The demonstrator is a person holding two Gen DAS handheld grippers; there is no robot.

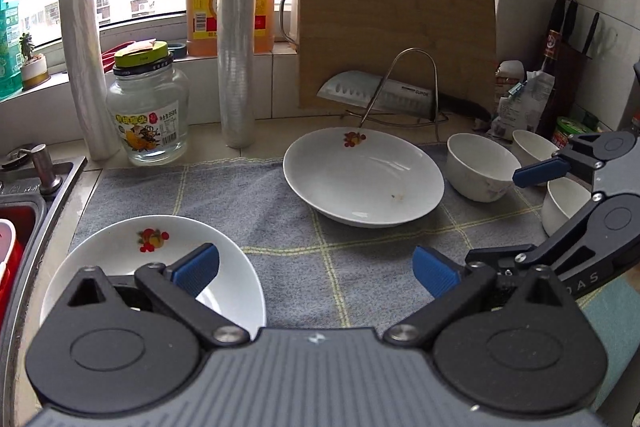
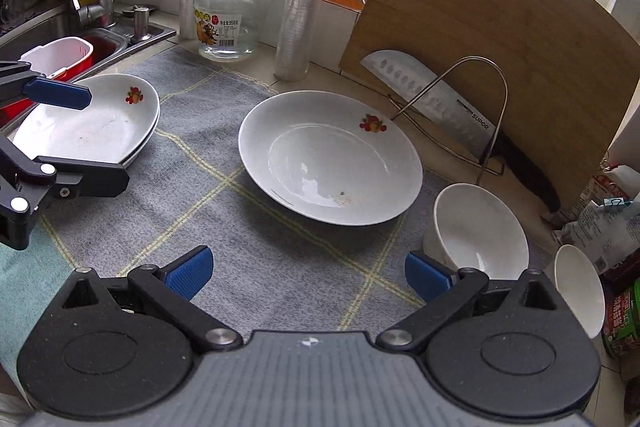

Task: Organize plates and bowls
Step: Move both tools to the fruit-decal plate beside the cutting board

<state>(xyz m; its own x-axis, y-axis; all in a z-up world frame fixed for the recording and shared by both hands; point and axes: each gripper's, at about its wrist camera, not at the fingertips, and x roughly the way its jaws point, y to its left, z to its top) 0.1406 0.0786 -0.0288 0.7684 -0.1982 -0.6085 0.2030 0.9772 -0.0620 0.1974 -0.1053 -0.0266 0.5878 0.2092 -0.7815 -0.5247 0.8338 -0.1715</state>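
A white deep plate with a fruit print [image 1: 360,175] [image 2: 328,155] sits mid-mat. Two more such plates lie stacked [image 2: 92,123] at the mat's left edge; the top one shows in the left wrist view [image 1: 132,251]. Three small white bowls stand at the right: one [image 1: 480,165] [image 2: 476,231] beside the middle plate, two [image 1: 532,145] [image 1: 564,205] farther right, one of them also in the right wrist view [image 2: 580,291]. My left gripper [image 1: 316,271] is open and empty, hovering over the mat, its left finger over the stack. My right gripper [image 2: 308,273] is open and empty before the middle plate.
A grey checked mat [image 1: 280,211] covers the counter. Behind it stand a glass jar [image 1: 148,115], two film rolls [image 1: 236,35], a cutting board [image 1: 392,27] and a cleaver on a wire rack [image 1: 380,95]. A sink [image 2: 92,39] lies at the left; packets and a knife block crowd the right.
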